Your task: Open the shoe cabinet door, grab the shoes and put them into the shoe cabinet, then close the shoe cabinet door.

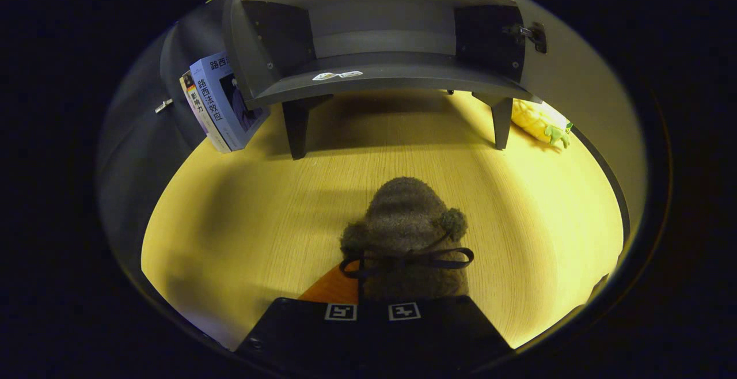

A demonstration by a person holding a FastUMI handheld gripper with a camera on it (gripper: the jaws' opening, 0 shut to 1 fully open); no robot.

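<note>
A fuzzy brown shoe with two pompoms and a dark bow sticks out forward from between my fingers. My gripper is shut on its heel end, the two fingers close together. An orange part shows beside the shoe at the left finger. Beyond the shoe stands the dark grey shoe cabinet on short legs, open toward me. Its inside shelf is bare, and a small sticker lies on the bottom board. One door is swung out to the left, another to the right with its hinge showing.
The cabinet stands on a light wooden tabletop. Books lean against the cabinet's left side. A yellow plush toy lies by the right leg. A stretch of bare wood separates the shoe from the cabinet legs.
</note>
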